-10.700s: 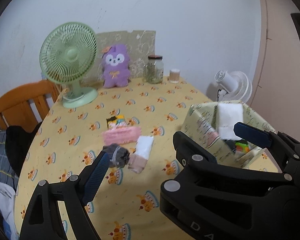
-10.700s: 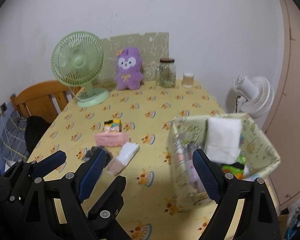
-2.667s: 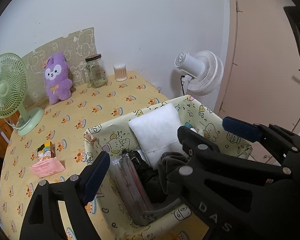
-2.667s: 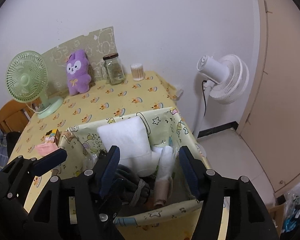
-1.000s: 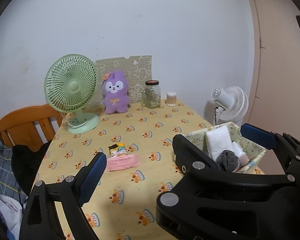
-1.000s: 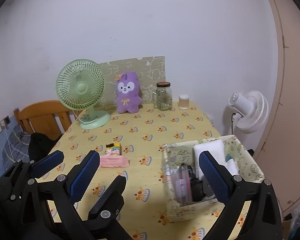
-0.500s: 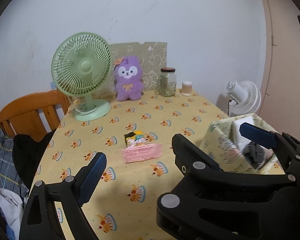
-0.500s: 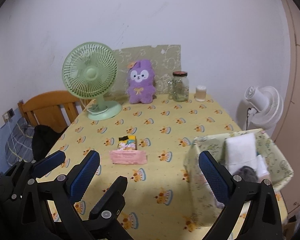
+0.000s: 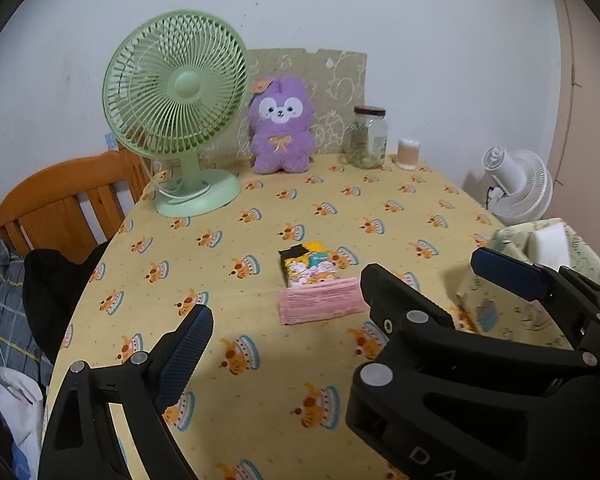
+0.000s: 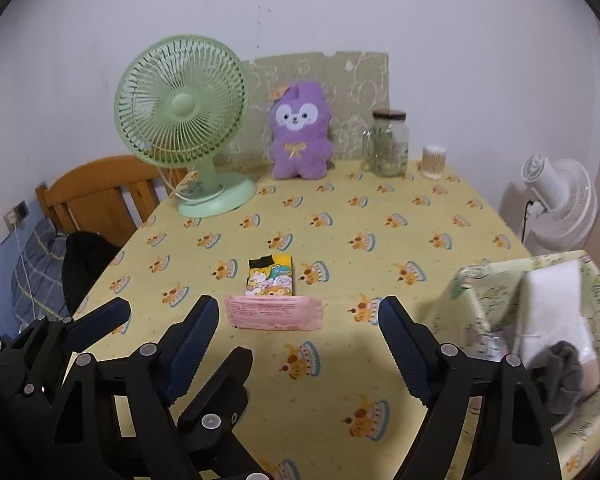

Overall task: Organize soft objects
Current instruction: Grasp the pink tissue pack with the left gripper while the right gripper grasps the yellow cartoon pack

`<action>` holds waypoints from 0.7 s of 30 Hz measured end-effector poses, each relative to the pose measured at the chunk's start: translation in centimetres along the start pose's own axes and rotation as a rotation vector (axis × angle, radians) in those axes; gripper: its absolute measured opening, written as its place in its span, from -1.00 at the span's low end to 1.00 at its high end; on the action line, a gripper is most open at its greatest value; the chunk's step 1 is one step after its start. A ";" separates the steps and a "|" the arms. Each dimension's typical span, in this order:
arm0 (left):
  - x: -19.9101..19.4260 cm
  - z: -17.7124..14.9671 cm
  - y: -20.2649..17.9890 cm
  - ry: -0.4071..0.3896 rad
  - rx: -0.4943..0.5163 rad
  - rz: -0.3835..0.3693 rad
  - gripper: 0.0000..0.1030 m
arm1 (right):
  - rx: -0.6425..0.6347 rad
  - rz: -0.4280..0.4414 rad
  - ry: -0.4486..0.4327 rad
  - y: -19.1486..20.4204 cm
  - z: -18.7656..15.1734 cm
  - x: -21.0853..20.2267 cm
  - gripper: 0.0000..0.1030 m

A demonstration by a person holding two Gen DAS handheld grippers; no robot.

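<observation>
- We hold both claws above the yellow tablecloth [image 10: 340, 208]; our left gripper [image 9: 340, 296] is spread wide with nothing between its fingers; our right gripper [image 10: 300, 344] is likewise wide apart and holds nothing.
- The pink packet [image 10: 274, 313] lies flat mid-table; the cartoon-print packet [image 10: 271, 275] touches its far edge.
- The fabric basket [image 10: 476, 300] sits at the table's right edge; only the right wrist view shows inside it: a white folded cloth [image 10: 552, 300] upright, a grey sock [image 10: 562, 376] in front of it; the left wrist view shows just the rim and a white corner.
- The purple plush [image 9: 281, 128] stands at the back between the green fan [image 9: 176, 92] and the glass jar [image 9: 369, 138].
</observation>
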State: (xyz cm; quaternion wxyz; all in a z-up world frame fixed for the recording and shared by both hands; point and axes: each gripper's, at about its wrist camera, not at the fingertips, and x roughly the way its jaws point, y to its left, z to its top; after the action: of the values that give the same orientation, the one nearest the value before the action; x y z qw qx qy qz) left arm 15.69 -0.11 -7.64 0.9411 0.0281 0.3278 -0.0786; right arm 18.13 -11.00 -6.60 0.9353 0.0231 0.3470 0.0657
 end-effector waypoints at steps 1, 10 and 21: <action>0.5 0.0 0.2 0.001 0.000 0.007 0.83 | 0.004 0.000 0.005 0.1 0.0 0.4 0.63; 4.1 -0.2 0.9 0.012 -0.031 0.027 0.82 | 0.057 -0.031 0.043 -0.5 -0.1 4.6 0.63; 7.3 0.9 0.4 0.032 0.042 -0.030 0.82 | 0.074 -0.075 0.053 -1.8 0.3 7.5 0.63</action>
State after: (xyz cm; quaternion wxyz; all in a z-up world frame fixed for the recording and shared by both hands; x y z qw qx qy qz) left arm 21.92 -0.71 -11.48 0.9336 0.0440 0.3415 -0.0991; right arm 24.15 -11.71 -11.33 0.9260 0.0431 0.3745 0.0181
